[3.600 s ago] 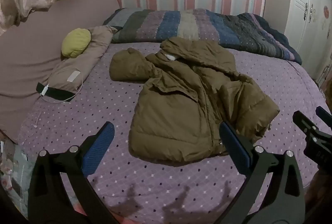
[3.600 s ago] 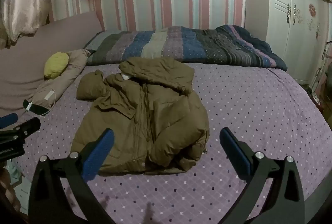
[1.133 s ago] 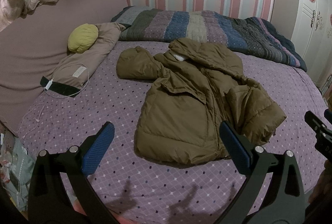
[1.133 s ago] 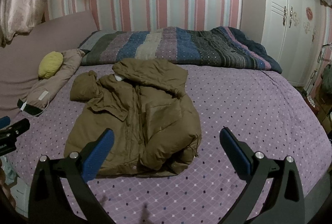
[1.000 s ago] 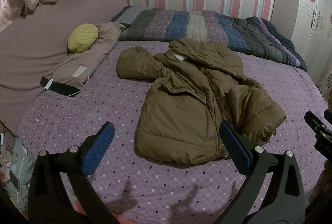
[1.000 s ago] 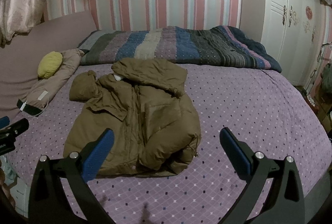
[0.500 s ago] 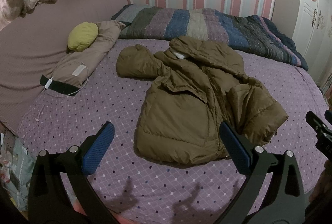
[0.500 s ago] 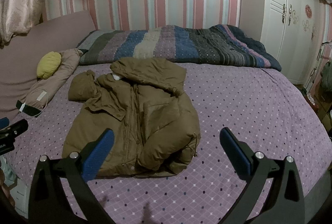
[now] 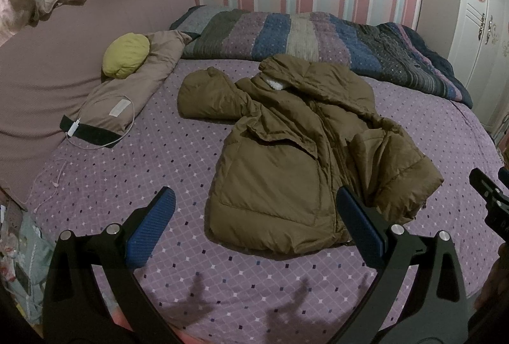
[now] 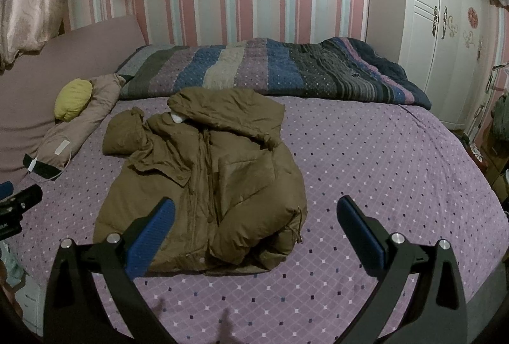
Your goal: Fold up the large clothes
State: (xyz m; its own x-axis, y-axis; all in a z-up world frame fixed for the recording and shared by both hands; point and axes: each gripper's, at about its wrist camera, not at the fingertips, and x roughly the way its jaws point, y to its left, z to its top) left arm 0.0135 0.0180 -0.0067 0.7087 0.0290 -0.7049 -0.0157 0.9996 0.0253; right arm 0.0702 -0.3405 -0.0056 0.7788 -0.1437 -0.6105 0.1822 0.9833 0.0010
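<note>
A brown padded hooded jacket (image 9: 296,150) (image 10: 206,181) lies rumpled on the purple dotted bed cover (image 9: 133,172) (image 10: 381,159), hood toward the far wall, one sleeve stretched left and the other folded over its front. My left gripper (image 9: 254,223) hovers open over the near bed edge, just short of the jacket's hem. My right gripper (image 10: 254,229) is open too, held above the hem and the folded sleeve. Neither touches the cloth. Each gripper's tip shows at the edge of the other's view.
A striped quilt (image 9: 318,38) (image 10: 270,67) is bunched along the far wall. At the left lie a beige pillow (image 9: 127,92), a yellow cushion (image 9: 125,54), a white cable (image 9: 95,143) and a mauve headboard (image 9: 47,73). White wardrobe doors (image 10: 445,25) stand at the right.
Both grippers stayed open and drifted only slightly; the views have shifted a little since 3.6 s ago. The jacket has not moved.
</note>
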